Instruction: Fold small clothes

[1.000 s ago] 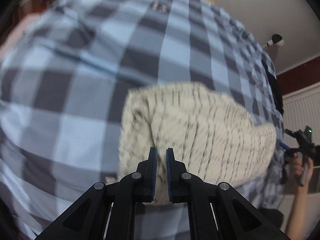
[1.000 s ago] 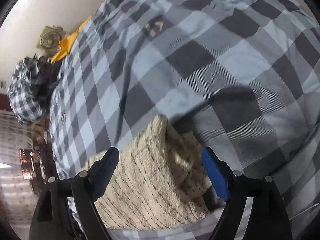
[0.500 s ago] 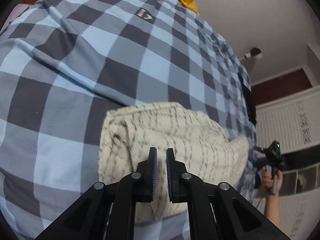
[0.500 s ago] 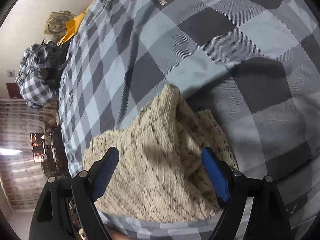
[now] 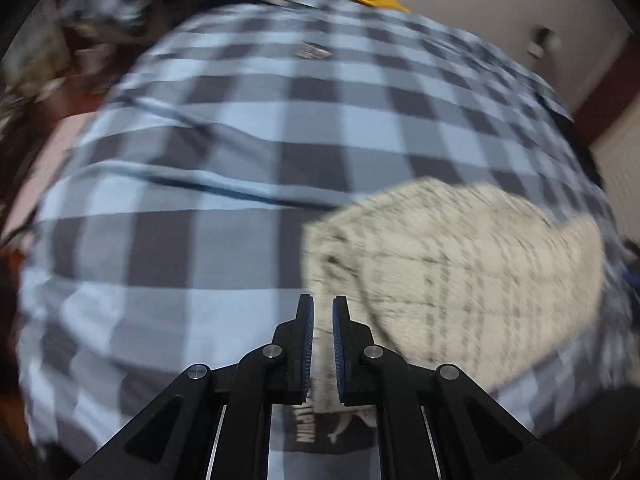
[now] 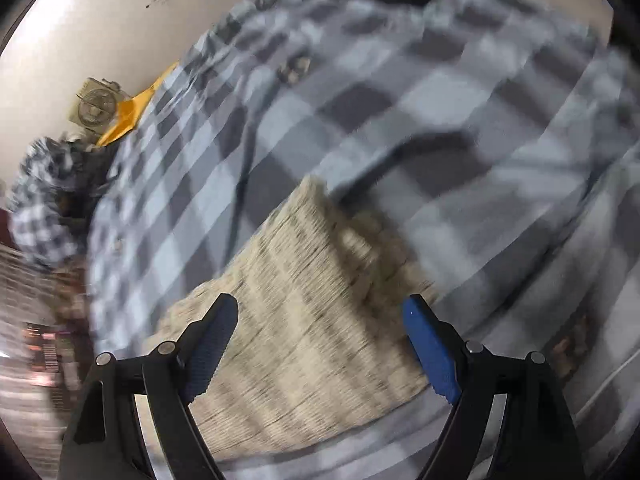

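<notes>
Blur over cream knitted garment (image 5: 460, 264) on grey checked bedspread (image 5: 224, 152); left gripper (image 5: 323, 322) fingers closed empty, right gripper (image 6: 320, 340) fingers spread wide.

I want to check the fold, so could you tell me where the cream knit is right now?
The cream knit lies on the checked bedspread, right of the shut left gripper in the left wrist view; in the right wrist view it lies beneath the open right gripper.

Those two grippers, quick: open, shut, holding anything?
Left gripper: shut, nothing held, above the cream knit's edge.
Right gripper: open, empty, above the knit.
</notes>
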The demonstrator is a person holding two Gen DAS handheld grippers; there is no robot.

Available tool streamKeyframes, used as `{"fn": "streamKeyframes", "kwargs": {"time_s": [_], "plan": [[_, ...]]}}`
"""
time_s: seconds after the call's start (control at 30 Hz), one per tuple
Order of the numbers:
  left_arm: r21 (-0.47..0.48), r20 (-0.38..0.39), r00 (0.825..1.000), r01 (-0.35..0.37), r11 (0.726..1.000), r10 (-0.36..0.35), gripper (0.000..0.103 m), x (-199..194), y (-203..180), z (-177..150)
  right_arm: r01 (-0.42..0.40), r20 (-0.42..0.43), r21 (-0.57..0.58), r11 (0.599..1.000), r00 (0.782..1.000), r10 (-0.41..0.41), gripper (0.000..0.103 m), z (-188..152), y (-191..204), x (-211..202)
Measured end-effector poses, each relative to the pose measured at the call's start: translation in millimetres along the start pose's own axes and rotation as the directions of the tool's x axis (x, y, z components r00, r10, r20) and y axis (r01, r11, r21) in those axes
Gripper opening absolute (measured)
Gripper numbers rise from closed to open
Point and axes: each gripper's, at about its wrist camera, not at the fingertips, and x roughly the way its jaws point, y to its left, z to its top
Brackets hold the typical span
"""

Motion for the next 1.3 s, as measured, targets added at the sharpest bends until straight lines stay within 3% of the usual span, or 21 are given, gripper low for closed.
{"fn": "streamKeyframes", "kwargs": {"time_s": [0.03, 0.13, 0.23, 0.33, 0.5, 0.63, 0.67, 0.73, 0.77, 0.9, 1.03, 1.13, 1.23, 1.3], "plan": [[0.024, -0.024, 1.0, 0.013, 1.0, -0.012, 0.007, 4.0, -0.2, 0.6, 0.039, 0.034, -0.029, 0.999, 0.999, -0.038, 0.082, -0.2, 2.8, -1.1], [0.021, -0.04, 0.997, -0.065, 0.998, 0.065, 0.007, 11.1, -0.7, 1.5, 0.079, 0.031, -0.067, 0.995, 0.996, -0.078, 0.082, 2.5, 6.2, 7.4], [0.083, 0.027, 1.0, 0.002, 0.997, -0.004, 0.007, 1.4, -10.7, 6.0, 0.06, 0.006, -0.051, 0.997, 0.998, -0.06, 0.082, 4.4, 4.8, 15.5], [0.189, 0.094, 0.994, -0.07, 0.979, 0.053, 0.007, -5.8, -27.1, 7.9, 0.08, 0.017, -0.075, 0.994, 0.997, -0.079, 0.082, 2.2, 8.0, 14.4], [0.209, 0.171, 0.985, -0.053, 0.976, 0.016, 0.007, -12.4, -33.7, 14.1, 0.091, 0.024, -0.108, 0.99, 0.996, -0.088, 0.082, -2.3, 13.7, 13.8], [0.287, 0.194, 0.981, -0.048, 0.957, -0.009, 0.01, -23.1, -43.5, 15.5, 0.092, 0.024, -0.123, 0.988, 0.996, -0.09, 0.082, -3.2, 16.6, 15.2], [0.3, 0.186, 0.982, -0.05, 0.953, -0.007, 0.019, -26.2, -45.5, 15.9, 0.089, 0.023, -0.121, 0.989, 0.996, -0.087, 0.082, -3.7, 16.3, 14.8], [0.323, 0.186, 0.983, -0.057, 0.945, -0.004, 0.06, -33.4, -45.8, 14.9, 0.085, 0.021, -0.118, 0.989, 0.996, -0.083, 0.082, -3.8, 16.2, 15.0], [0.327, 0.181, 0.984, -0.063, 0.943, 0.003, 0.103, -34.2, -45.6, 14.4, 0.085, 0.021, -0.117, 0.989, 0.996, -0.083, 0.082, -3.6, 16.2, 15.2], [0.274, 0.218, 0.976, -0.063, 0.96, 0.002, 0.103, -41.5, -32.9, 12.8, 0.083, 0.021, -0.118, 0.99, 0.996, -0.082, 0.082, -3.2, 16.6, 15.9], [0.231, 0.185, 0.978, -0.136, 0.964, 0.094, 0.103, -32.7, -26.4, 12.2, 0.086, 0.02, -0.119, 0.989, 0.996, -0.084, 0.082, -2.9, 16.3, 15.3], [0.143, 0.127, 0.991, -0.053, 0.988, 0.035, 0.103, -21.4, -18.3, 13.8, 0.079, 0.01, -0.107, 0.991, 0.997, -0.078, 0.082, -1.9, 14.2, 16.2], [0.104, 0.088, 0.996, -0.004, 0.995, -0.005, 0.103, -10.4, -18.1, 10.4, 0.074, 0.004, -0.1, 0.992, 0.997, -0.074, 0.082, -1.3, 12.2, 16.5], [0.076, 0.073, 0.993, 0.087, 0.993, -0.092, 0.103, -5.9, -22.3, 6.0, 0.077, 0.0, -0.102, 0.992, 0.997, -0.077, 0.082, -1.2, 12.0, 16.9]]}}
